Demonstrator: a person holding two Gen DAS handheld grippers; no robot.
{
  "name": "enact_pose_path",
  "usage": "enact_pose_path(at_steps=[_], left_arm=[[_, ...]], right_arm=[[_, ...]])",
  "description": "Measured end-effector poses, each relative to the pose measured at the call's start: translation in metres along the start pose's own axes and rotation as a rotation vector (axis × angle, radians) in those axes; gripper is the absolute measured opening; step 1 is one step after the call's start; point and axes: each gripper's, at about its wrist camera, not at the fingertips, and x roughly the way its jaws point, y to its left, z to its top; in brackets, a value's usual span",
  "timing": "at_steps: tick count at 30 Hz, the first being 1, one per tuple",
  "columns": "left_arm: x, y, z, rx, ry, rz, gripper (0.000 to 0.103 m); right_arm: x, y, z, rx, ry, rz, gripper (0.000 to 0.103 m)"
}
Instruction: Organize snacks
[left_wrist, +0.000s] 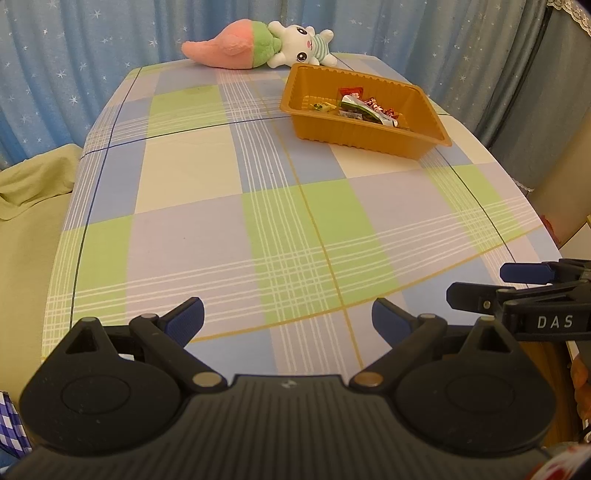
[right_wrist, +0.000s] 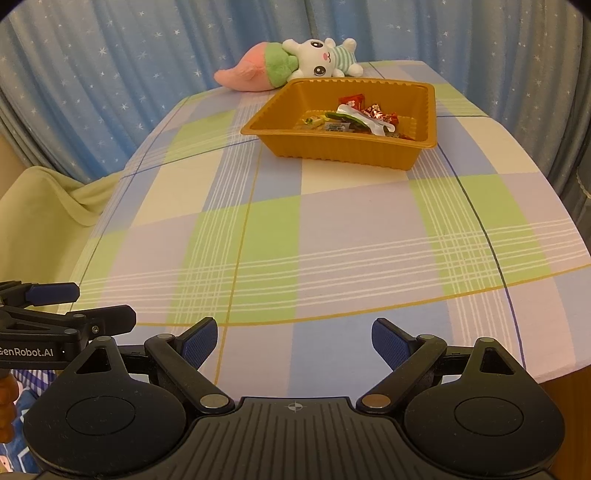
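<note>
1. Table (right_wrist: 332, 236): covered with a checked cloth in blue, green and lilac; its near part is seen bare in both views.
2. Tray (right_wrist: 332, 155): brown plastic with ribbed walls, set at the far end of the table, well apart from both tools; a plush toy (right_wrist: 295, 66) is laid just behind it.
3. Snacks (right_wrist: 354, 120): a small heap of wrapped sweets and foil packets (red, green, silver) is gathered inside the tray; none is seen loose on the cloth.
4. Handling, as judged: the packets are taken to be light, crinkly and slippery, their contents possibly crushable; each is best pinched by a flat sealed edge or across its narrow width, with little force; the tray is judged thin and flexible, best taken by its rim.
5. Left gripper (left_wrist: 288, 314): held low over the near edge; jaws spread wide, nothing between them.
6. Right gripper (right_wrist: 295, 336): held alongside the left; jaws likewise spread wide, nothing gripped.
7. Status, as judged: the sorting appears largely done.
</note>
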Motion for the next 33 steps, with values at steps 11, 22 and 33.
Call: enact_pose_path(at_steps=[11,22,33], left_arm=[[-0.0011,0.0021,-0.002,-0.002,-0.001,0.001,0.097],[-0.0028,0.0072,-0.0047,-0.011,0.002,0.004,0.097],[-0.0023,0.0076,-0.0046,-0.012,0.002,0.004,0.097]], right_arm=[[0.0005,0.0009,-0.0006,0.001,0.0,0.0,0.09],[0.0016,0.0024,-0.001,0.001,0.0,0.0,0.09],[0.0021,0.0027,-0.0006,0.001,0.0,-0.001,0.09]])
